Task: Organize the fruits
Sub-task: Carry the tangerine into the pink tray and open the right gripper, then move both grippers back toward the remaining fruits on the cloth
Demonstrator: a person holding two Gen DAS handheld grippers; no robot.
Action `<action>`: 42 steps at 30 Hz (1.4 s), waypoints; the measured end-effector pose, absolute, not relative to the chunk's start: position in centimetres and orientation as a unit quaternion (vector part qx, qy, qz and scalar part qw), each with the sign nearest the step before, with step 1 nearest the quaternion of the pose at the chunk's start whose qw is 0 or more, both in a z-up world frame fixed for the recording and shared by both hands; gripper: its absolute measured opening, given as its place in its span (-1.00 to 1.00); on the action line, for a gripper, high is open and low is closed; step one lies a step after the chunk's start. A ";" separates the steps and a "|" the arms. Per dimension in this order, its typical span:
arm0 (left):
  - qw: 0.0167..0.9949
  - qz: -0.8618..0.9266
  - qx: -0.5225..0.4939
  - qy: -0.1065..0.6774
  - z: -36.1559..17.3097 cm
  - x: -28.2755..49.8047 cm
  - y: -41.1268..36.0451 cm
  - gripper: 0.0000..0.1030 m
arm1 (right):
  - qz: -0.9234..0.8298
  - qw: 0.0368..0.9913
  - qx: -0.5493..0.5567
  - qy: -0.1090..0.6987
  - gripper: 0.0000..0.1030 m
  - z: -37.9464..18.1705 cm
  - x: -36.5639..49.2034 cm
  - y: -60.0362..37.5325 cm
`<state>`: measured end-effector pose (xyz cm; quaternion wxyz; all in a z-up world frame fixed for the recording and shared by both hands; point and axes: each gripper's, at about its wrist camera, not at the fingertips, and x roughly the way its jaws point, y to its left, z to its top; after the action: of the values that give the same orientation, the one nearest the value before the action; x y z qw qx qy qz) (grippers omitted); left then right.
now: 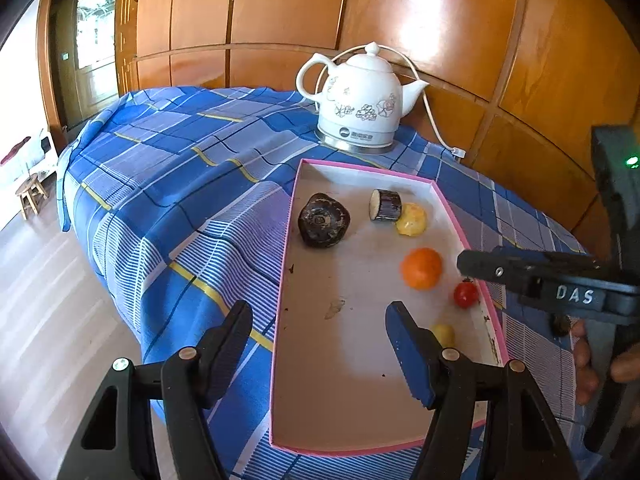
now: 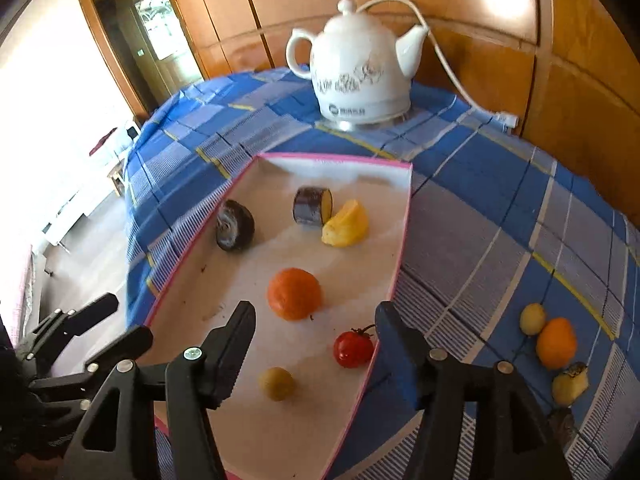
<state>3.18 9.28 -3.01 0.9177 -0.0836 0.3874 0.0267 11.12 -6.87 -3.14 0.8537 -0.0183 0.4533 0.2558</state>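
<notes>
1. Pink-rimmed and shallow, the white tray (image 2: 400, 240) lay on the table and carried the sorted fruit: a dark round fruit (image 2: 235, 225) by its left wall, a purple slice (image 2: 312, 206) touching a yellow wedge (image 2: 346, 220) toward the far end, an orange (image 2: 295, 293) mid-tray, a red tomato (image 2: 353, 349) against the right wall and a small yellow-green fruit (image 2: 277, 383) nearest the cameras.
2. The right gripper (image 2: 316, 356) hung over the tray's near end with its fingers spread and nothing between them; the tomato sat just inside its right finger, so a drop-off looked freshly done.
3. The left gripper (image 1: 320, 344) straddled the tray's left rim, fingers also spread and empty.
4. Three pieces lay on the cloth well right of the tray: a small yellow fruit (image 2: 532, 319), a second orange (image 2: 556, 342) and a cut yellow piece (image 2: 570, 384). The next move probably called for swinging the right gripper out over them.
5. Blue plaid cloth (image 1: 180, 184) covered the table; a white kettle (image 1: 360, 100) stood at its far edge before wooden panelling (image 1: 280, 8), with a doorway at left.
</notes>
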 end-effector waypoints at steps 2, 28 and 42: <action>0.919 0.026 -0.079 0.385 -2.8 3.1 9.1 0.35 | 0.253 0.857 -0.014 0.449 0.22 -2.6 10.7 -7.4; 0.927 0.000 -0.041 0.374 -1.7 2.4 6.2 0.36 | 0.188 0.878 -0.075 0.433 0.22 -1.6 4.5 -16.9; 0.928 -0.016 -0.017 0.371 -1.4 2.2 4.2 0.36 | 0.112 0.893 -0.069 0.430 0.22 -0.3 5.1 -24.9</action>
<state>2.18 4.20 -1.35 0.9282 -0.0167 0.3715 -0.0161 5.10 -24.93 -0.30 0.8933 -0.0690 0.4298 0.1121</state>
